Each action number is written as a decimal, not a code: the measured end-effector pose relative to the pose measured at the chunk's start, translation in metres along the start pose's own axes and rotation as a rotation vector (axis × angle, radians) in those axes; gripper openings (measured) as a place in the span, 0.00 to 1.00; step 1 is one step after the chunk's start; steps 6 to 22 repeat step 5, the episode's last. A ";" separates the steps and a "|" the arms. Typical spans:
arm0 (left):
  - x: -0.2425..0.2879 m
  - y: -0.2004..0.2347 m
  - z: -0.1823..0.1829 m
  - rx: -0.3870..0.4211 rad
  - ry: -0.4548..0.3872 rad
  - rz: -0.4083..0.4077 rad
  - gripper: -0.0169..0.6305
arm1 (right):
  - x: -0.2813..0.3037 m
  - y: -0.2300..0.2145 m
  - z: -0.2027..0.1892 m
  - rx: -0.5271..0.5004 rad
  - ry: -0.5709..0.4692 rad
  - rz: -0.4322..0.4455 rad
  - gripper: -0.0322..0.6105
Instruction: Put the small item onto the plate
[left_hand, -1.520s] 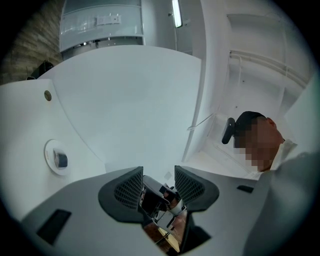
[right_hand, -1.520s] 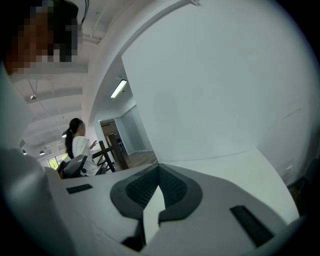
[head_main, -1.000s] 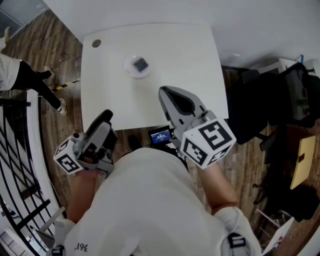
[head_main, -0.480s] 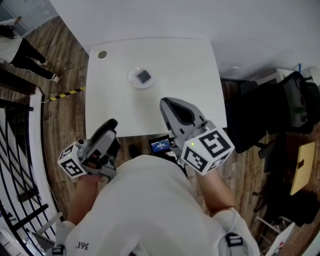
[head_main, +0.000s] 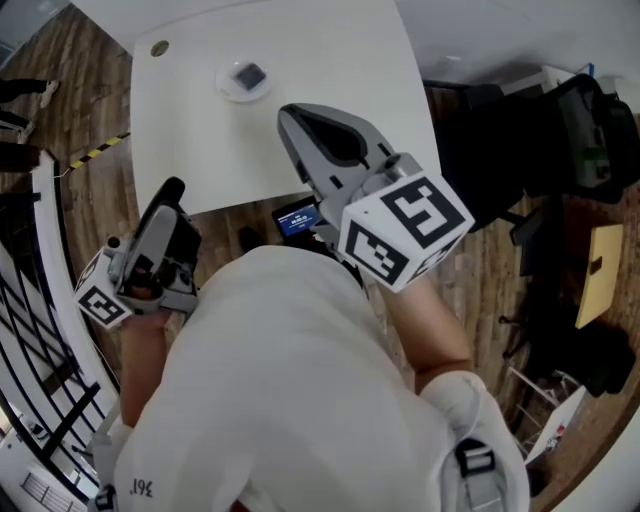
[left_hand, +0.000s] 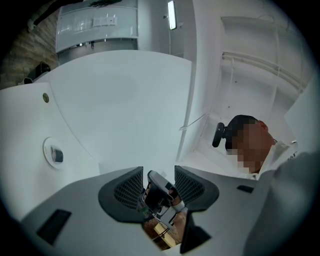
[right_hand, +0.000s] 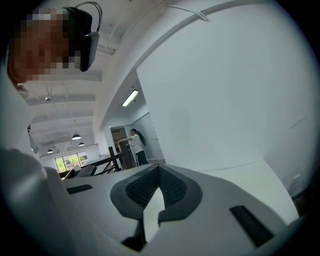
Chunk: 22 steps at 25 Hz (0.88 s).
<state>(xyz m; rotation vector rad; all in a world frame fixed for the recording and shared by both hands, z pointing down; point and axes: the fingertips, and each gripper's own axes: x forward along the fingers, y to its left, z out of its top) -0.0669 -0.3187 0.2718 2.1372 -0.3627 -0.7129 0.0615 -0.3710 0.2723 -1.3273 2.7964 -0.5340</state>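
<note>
A small dark item (head_main: 248, 75) lies on a little round white plate (head_main: 230, 90) near the far left of the white table (head_main: 340, 60). In the left gripper view the plate (left_hand: 48, 149) and the item (left_hand: 58, 156) show at the left edge. My right gripper (head_main: 288, 116) hovers over the table's near part, to the right of the plate and nearer me, shut on nothing (right_hand: 159, 167). My left gripper (head_main: 170, 192) hangs off the table's near left corner, over the floor. Its jaws stand apart (left_hand: 158, 172), with nothing pressed between the pads.
A small round cap (head_main: 159, 47) sits at the table's far left corner. A small lit screen (head_main: 297, 218) hangs by my body at the table's near edge. Dark chairs and bags (head_main: 560, 130) crowd the right, and a black railing (head_main: 40, 330) runs on the left.
The head view has swung, so the table and plate sit further up and left. My right gripper has risen a little toward the camera. The item stays on the plate.
</note>
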 end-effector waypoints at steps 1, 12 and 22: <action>0.000 0.000 -0.002 0.001 -0.001 0.001 0.33 | -0.001 0.000 -0.001 0.000 0.000 0.002 0.05; -0.002 0.001 -0.009 0.001 -0.004 0.007 0.33 | -0.005 0.000 -0.006 0.002 0.004 0.011 0.05; -0.002 0.001 -0.009 0.001 -0.004 0.007 0.33 | -0.005 0.000 -0.006 0.002 0.004 0.011 0.05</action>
